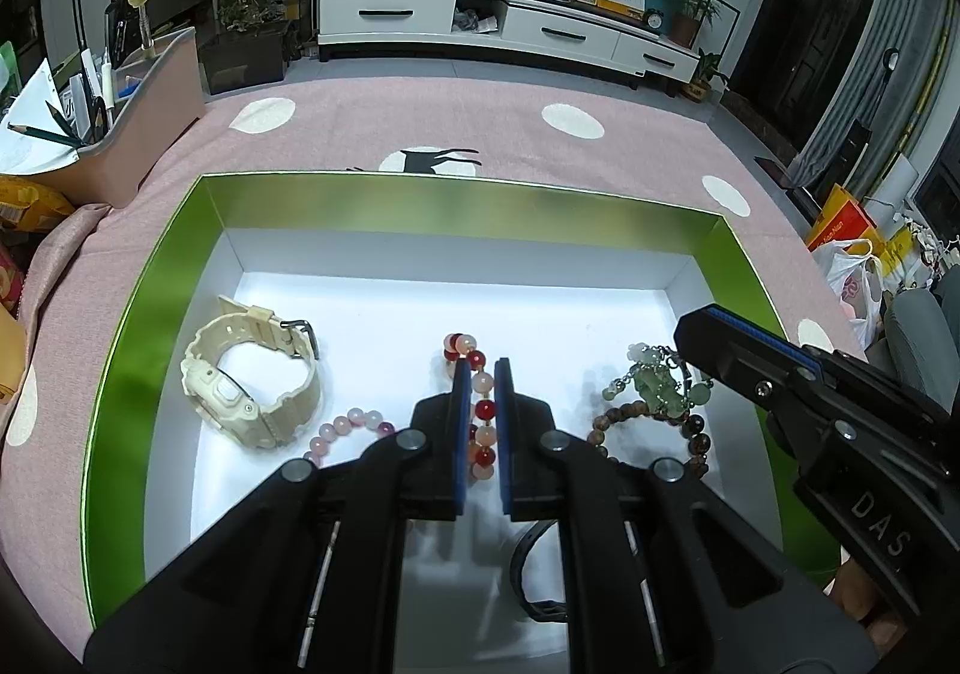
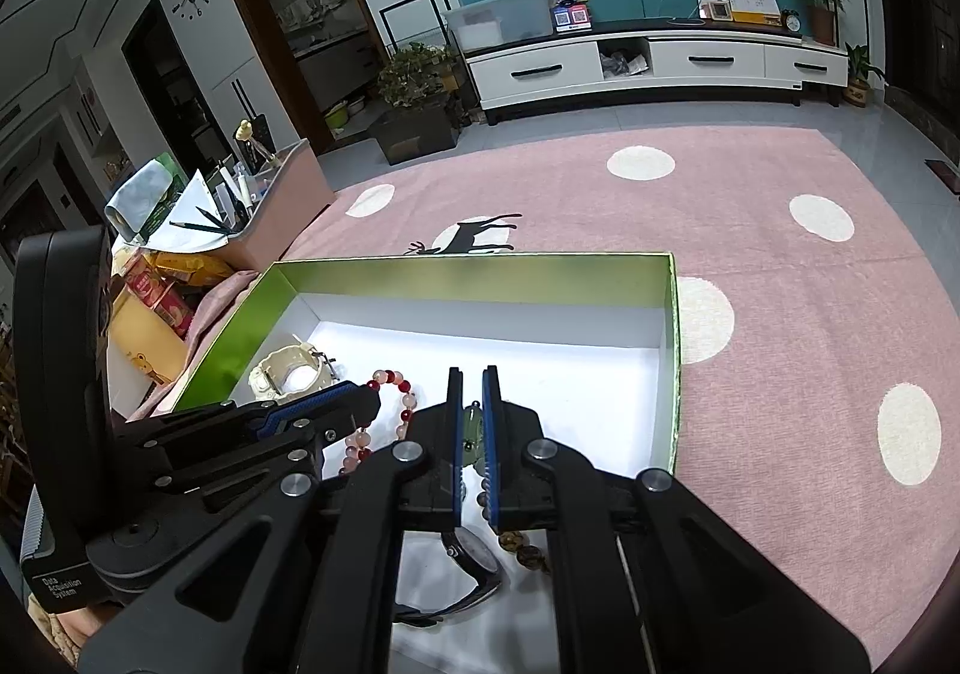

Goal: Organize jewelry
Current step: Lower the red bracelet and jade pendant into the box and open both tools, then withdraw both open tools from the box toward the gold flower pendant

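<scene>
Black watch (image 2: 474, 560) lies nearest, at the near edge of the box floor, partly under the right gripper (image 2: 473, 422), its strap curling toward the near side. Both tools reach down into a shallow box (image 1: 420, 206) with green walls and a white floor, set on a pink cloth with white dots (image 2: 780, 254). Left gripper (image 1: 482, 374): blue pads drawn nearly together, a strand of pink and red beads (image 1: 483, 410) running lengthwise through the narrow gap; whether the pads actually pinch it I cannot tell from these views. Right gripper: jaws as closed as they go, with a pale green jade charm (image 2: 473, 425) visible between the pads, so it appears to have hold of that charm. From the left camera the green charm cluster (image 1: 654, 386) sits right of the bead strand, just under the right tool's tip, touching a brown wooden bead bracelet (image 1: 648, 422) that loops toward the near side. Cream watch (image 1: 252, 380) rests on its side at the left of the box floor, well apart from the charm, close to the pink end of the bead strand. Far half of the box floor is bare white. Pink desk organiser with pencils (image 1: 120, 134) stands beyond the box's left wall
</scene>
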Demonstrator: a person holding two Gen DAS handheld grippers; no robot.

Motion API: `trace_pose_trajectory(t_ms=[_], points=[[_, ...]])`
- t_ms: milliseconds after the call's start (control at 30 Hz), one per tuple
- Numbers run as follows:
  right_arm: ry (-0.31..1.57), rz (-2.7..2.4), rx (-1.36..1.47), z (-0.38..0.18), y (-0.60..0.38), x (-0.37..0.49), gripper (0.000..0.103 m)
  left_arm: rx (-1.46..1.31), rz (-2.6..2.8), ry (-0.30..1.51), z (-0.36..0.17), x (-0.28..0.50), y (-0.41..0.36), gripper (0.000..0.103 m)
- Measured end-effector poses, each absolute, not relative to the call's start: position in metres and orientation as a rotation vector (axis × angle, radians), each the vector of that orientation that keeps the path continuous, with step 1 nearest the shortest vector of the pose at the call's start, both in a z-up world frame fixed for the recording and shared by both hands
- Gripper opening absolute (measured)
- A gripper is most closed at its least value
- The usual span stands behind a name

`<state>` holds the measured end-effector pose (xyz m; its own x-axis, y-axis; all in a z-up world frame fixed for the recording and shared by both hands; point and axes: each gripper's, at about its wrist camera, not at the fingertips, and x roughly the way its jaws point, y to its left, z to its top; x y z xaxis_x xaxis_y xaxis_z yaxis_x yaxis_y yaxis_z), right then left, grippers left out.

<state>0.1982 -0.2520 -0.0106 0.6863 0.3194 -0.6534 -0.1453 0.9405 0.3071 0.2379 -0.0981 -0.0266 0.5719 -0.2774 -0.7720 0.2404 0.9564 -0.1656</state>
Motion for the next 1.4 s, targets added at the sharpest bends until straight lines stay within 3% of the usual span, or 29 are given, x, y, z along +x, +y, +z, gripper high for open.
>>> trace_pose_trajectory(t_ms=[700,767,867,1000,1400], points=[[0.780,0.243,0.259,-0.013,-0.258,0.198,0.007,-0.055,-0.290,0.924,-0.030,0.241,-0.095,0.008],[0.779,0.242,0.257,-0.012,-0.258,0.197,0.007,-0.055,-0.285,0.925,-0.029,0.241,-0.095,0.012],[0.776,0.237,0.256,-0.011,-0.259,0.196,0.008,-0.058,-0.282,0.919,-0.027,0.240,-0.095,0.030],[0.758,0.229,0.259,-0.006,-0.261,0.192,0.024,-0.058,-0.279,0.906,-0.023,0.238,-0.095,0.047],[0.703,0.192,0.248,0.007,-0.270,0.176,0.044,-0.057,-0.255,0.870,-0.011,0.231,-0.083,0.070]])
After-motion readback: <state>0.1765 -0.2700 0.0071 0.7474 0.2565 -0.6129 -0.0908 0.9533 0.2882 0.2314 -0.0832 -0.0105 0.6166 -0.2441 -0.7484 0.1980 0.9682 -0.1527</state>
